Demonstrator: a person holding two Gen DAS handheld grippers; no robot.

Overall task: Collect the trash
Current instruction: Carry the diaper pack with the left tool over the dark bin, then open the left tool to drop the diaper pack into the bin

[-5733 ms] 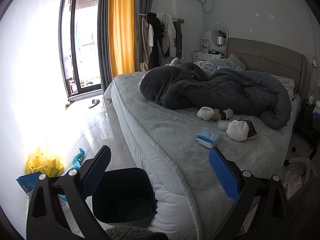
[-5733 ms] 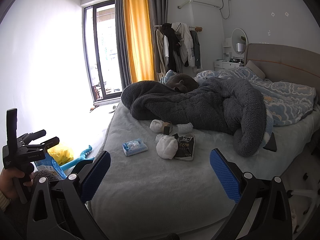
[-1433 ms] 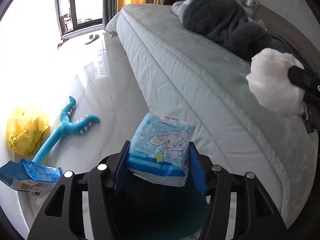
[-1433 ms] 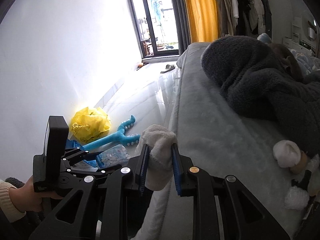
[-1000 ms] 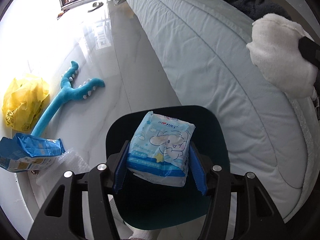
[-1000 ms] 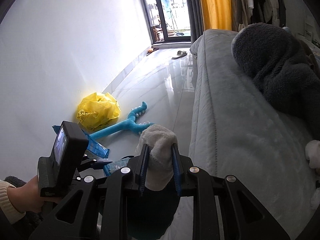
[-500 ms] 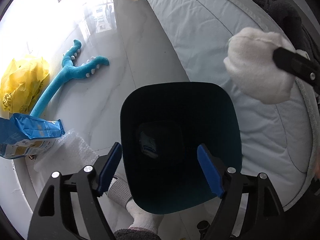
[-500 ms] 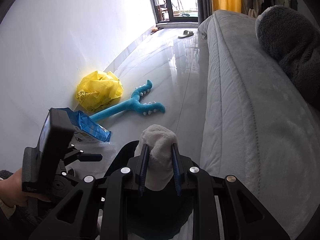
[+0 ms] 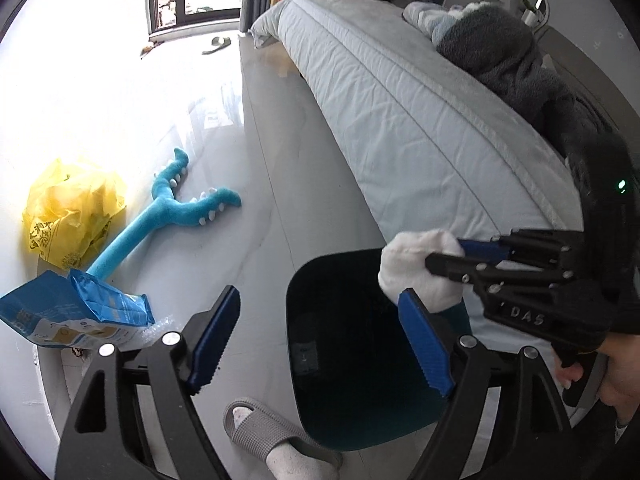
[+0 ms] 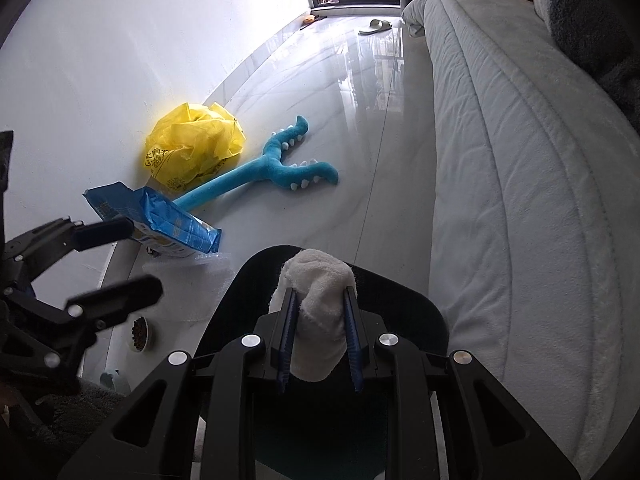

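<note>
We have the dark teal plastic waste bin (image 9: 360, 364) standing on the glossy pale floor, tight against the side of the grey-sheeted bed (image 9: 400, 120). That spot suits the job: litter lifted off the mattress travels only a short way to the opening.

Right gripper (image 10: 320, 332): jaws narrow, pinching a crumpled white fluffy wad (image 10: 316, 300) between the blue pads. From the left wrist view the wad (image 9: 420, 276) hangs over the bin's bed-side rim, partly above the opening. We judge it is held there so a release drops it inside rather than onto the floor; a little nearer the middle of the opening would be safer, since the soft bulk could catch on the rim.

Left gripper (image 9: 320, 340): jaws wide and opening, nothing between the blue pads. It sits above the bin's floor-side edge. A small pale packet-like shape (image 9: 306, 356) lies at the bottom of the bin; too dim to name.

Other litter on the floor by the wall: a crumpled yellow plastic bag (image 10: 194, 144), an opened blue foil snack bag (image 10: 160, 220) resting on clear bubble wrap (image 10: 188, 268). A long teal plush toy with forked arms (image 10: 264, 172) lies beside them; we take it for a toy, not trash.

A socked foot in a grey slipper (image 9: 264, 432) stands just beside the bin.
</note>
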